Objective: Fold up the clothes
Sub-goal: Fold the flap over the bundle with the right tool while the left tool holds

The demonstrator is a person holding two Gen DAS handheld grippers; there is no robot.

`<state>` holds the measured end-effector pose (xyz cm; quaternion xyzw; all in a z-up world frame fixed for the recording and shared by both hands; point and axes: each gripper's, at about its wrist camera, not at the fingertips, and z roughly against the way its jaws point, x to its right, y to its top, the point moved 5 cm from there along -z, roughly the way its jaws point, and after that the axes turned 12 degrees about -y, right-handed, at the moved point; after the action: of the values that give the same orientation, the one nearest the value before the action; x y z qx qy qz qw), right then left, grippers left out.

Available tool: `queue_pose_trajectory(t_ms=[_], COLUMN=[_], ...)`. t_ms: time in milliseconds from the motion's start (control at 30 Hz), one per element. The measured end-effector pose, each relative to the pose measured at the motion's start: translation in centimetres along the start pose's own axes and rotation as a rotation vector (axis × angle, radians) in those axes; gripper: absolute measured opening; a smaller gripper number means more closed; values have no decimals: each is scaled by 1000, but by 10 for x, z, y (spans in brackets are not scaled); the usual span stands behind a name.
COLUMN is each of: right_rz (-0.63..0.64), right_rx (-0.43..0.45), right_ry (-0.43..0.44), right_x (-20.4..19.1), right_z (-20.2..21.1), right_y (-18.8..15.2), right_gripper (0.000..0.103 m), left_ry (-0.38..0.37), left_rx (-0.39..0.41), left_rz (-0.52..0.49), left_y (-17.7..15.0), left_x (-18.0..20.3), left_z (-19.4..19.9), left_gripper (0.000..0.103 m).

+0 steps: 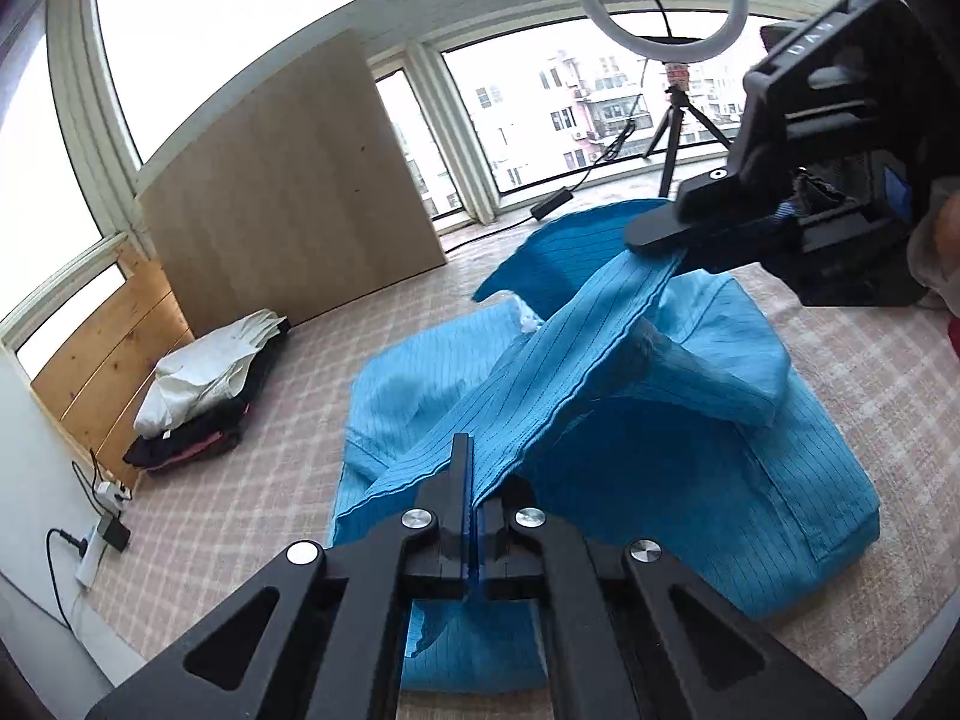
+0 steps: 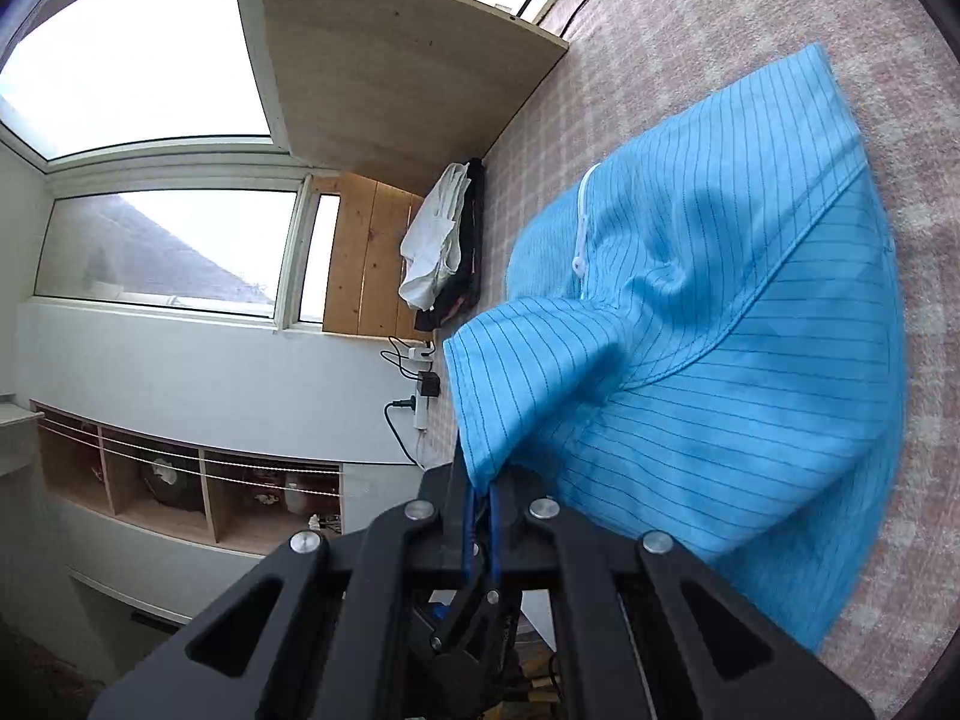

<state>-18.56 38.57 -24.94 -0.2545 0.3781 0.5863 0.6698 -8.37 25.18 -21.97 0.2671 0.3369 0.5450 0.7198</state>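
Observation:
A blue pinstriped garment (image 1: 690, 468) with a white zipper (image 2: 581, 240) lies partly on the checked pink carpet. My left gripper (image 1: 474, 480) is shut on one edge of it and holds that edge lifted. My right gripper (image 2: 480, 480) is shut on another edge; in the left wrist view it (image 1: 660, 240) shows at upper right, clamping the cloth higher up. A band of fabric (image 1: 570, 348) stretches taut between the two grippers. The rest of the garment hangs and bunches on the carpet.
A stack of folded clothes (image 1: 210, 384), white on dark, sits on the carpet by a wooden board (image 1: 288, 192). A power strip with cables (image 1: 96, 540) lies at the left wall. A ring light on a tripod (image 1: 666, 60) stands by the windows.

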Motion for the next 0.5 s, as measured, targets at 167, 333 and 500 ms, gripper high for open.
queue_pose_trajectory(t_ms=[167,333,500], right_rz=[-55,48,105], right_rx=[43,-24,5], right_ry=[32,-143,-213], right_x=[10,14,7], right_z=[-3,12,35], right_y=[3,-6,6], right_gripper=[4,7,7], left_ry=[-81,-172,-352], left_rx=[-17,24,6], left_rz=[21,-148,-106], left_y=[-13,-15,11], left_x=[10,26,6], left_z=[-2,46,62], left_gripper=[8,45,52])
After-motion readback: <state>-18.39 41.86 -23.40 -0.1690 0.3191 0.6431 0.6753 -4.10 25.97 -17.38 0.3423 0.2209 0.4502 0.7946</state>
